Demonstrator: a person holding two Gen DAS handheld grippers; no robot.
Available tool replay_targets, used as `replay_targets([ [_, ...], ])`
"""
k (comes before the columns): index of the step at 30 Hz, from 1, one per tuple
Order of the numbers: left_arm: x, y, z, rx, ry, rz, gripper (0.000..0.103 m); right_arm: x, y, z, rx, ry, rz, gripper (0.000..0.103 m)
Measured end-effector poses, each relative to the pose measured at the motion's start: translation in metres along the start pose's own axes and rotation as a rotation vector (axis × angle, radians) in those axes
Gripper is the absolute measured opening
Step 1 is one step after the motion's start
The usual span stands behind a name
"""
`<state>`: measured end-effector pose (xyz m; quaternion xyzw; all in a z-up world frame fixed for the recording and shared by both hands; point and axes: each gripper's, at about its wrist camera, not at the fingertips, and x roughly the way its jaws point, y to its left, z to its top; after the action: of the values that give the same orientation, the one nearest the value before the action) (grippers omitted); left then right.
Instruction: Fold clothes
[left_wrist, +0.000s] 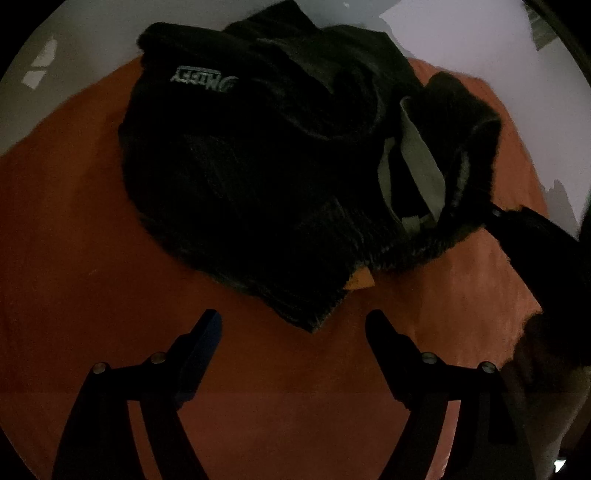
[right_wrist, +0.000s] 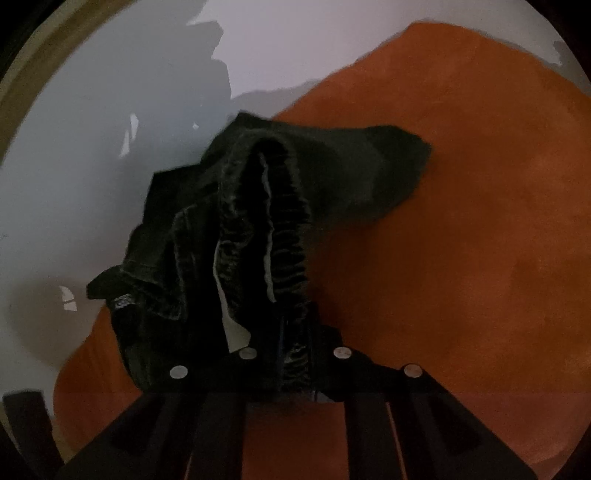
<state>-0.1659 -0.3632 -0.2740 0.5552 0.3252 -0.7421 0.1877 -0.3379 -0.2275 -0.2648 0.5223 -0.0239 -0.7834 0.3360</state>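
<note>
A black pair of shorts (left_wrist: 258, 177) with a grey logo lies crumpled on an orange cloth (left_wrist: 74, 258). My left gripper (left_wrist: 293, 325) hovers open just short of the garment's near corner, touching nothing. At the right of the left wrist view, my right gripper (left_wrist: 495, 214) grips the waistband end. In the right wrist view the elastic waistband (right_wrist: 284, 229) of the shorts runs straight into my right gripper (right_wrist: 291, 354), which is shut on it. White inner pocket lining (left_wrist: 424, 166) shows near the waistband.
The orange cloth (right_wrist: 461, 240) covers most of a white table (right_wrist: 74, 184) with a pale rim at its far left. A person's hand (left_wrist: 546, 354) shows dimly at the right edge of the left wrist view. The scene is dark.
</note>
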Motion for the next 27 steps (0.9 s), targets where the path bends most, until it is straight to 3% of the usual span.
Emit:
replay_targets([
  [6, -0.024, -0.007, -0.005, 0.015, -0.012, -0.057, 0.081, -0.075, -0.040, -0.072, 0.141, -0.193, 0.036, 0.007],
  [11, -0.041, -0.024, -0.013, 0.083, -0.069, 0.017, 0.081, -0.118, -0.084, -0.145, 0.288, -0.238, -0.041, 0.000],
  [16, -0.029, -0.025, -0.011, 0.066, -0.017, 0.017, 0.081, -0.142, -0.111, -0.161, 0.245, -0.286, -0.108, 0.000],
  [20, -0.019, -0.026, -0.009, 0.052, 0.025, 0.017, 0.081, -0.132, -0.118, -0.132, 0.169, -0.188, -0.055, 0.003],
  [21, -0.017, -0.026, -0.009, 0.049, 0.036, 0.017, 0.081, -0.129, -0.119, -0.125, 0.163, -0.182, -0.031, 0.010],
  [23, -0.012, -0.026, -0.008, 0.037, 0.055, 0.016, 0.081, -0.125, -0.122, -0.110, 0.150, -0.171, 0.016, 0.043],
  [24, -0.011, -0.022, -0.007, 0.013, 0.059, 0.009, 0.081, -0.125, -0.124, -0.102, 0.154, -0.180, 0.030, 0.071],
  [25, -0.011, -0.016, -0.005, -0.018, 0.060, -0.005, 0.081, -0.121, -0.127, -0.094, 0.157, -0.178, 0.037, 0.080],
  [27, -0.010, -0.005, -0.001, -0.080, 0.063, -0.033, 0.081, -0.115, -0.134, -0.077, 0.162, -0.175, 0.052, 0.080],
])
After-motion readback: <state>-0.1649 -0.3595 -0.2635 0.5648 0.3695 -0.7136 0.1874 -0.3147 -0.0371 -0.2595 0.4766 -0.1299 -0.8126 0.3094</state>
